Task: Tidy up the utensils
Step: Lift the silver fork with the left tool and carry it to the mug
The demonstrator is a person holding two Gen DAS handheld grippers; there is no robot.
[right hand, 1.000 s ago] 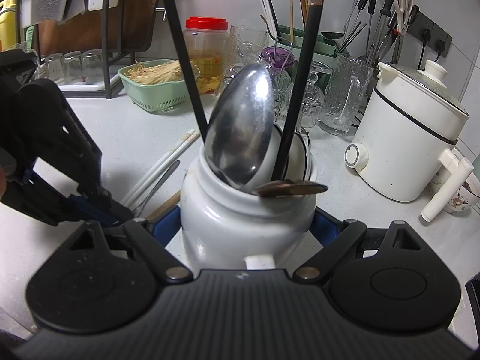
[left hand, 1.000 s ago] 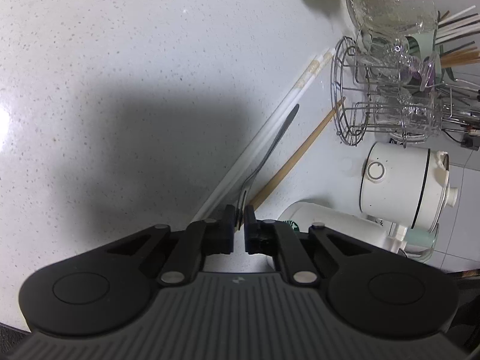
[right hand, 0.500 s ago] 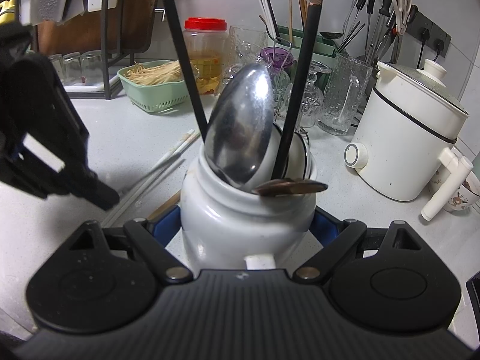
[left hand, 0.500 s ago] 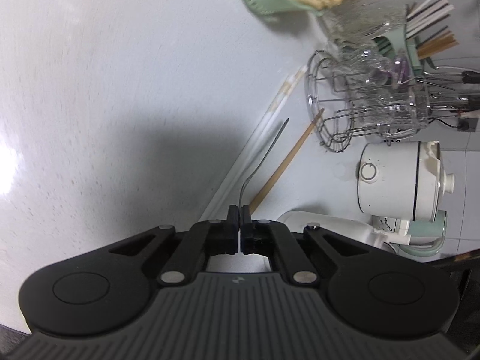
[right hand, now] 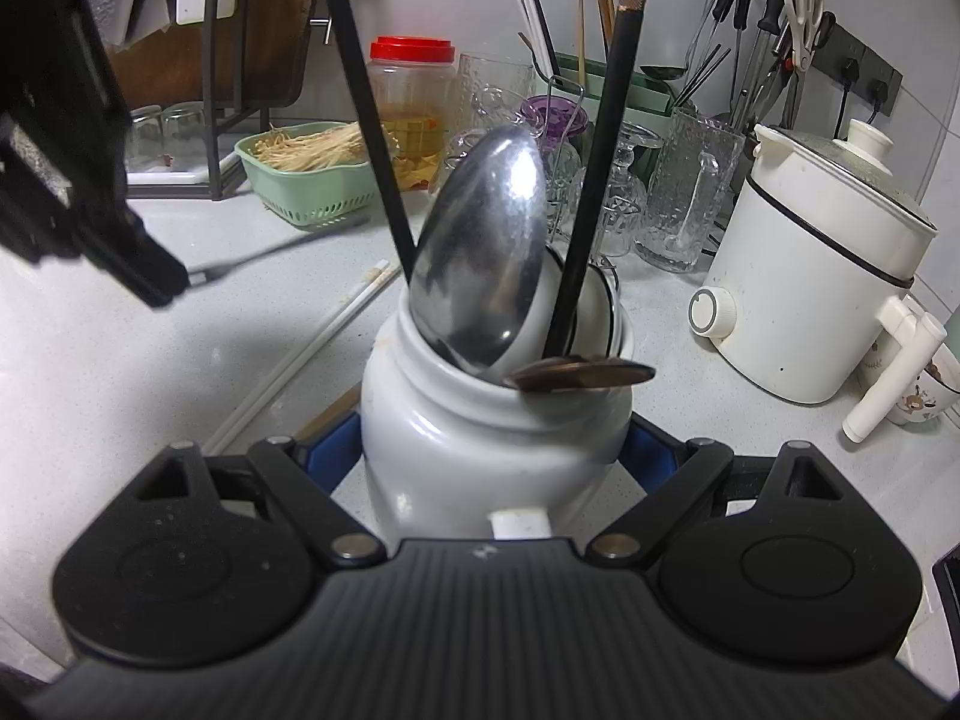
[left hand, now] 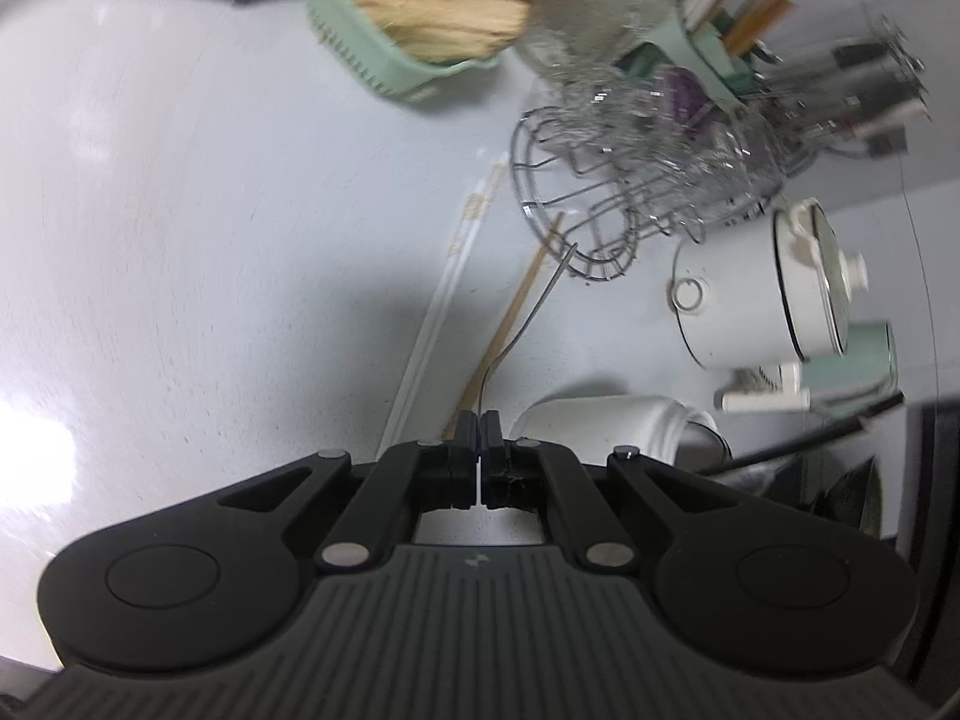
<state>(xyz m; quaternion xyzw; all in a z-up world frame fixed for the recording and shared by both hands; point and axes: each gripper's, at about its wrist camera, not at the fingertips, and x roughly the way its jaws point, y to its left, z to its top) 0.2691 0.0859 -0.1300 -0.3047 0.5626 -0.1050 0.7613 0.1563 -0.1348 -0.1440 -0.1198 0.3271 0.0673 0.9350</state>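
My left gripper (left hand: 480, 420) is shut on the end of a thin metal utensil (left hand: 528, 318), which looks like a fork and hangs above the counter. In the right wrist view the left gripper (right hand: 150, 276) is at the upper left, with the utensil (right hand: 282, 249) sticking out to the right. My right gripper (right hand: 492, 444) is shut on a white ceramic jar (right hand: 498, 438) standing on the counter. The jar holds a large metal spoon (right hand: 480, 252), two black chopsticks (right hand: 600, 180) and a brown wooden spoon (right hand: 582, 375). White chopsticks (left hand: 444, 294) and a wooden chopstick (left hand: 510, 324) lie on the counter.
A green basket (right hand: 300, 204) of thin sticks, a red-lidded jar (right hand: 414, 102) and glassware in a wire rack (left hand: 630, 204) stand at the back. A white electric pot (right hand: 816, 276) is at the right, a mug (right hand: 924, 396) beside it. Knives and scissors hang on the wall.
The left gripper closed on the metal utensil, lifted it off the counter and rolled, so the counter looks farther away. The right gripper and jar stayed put.
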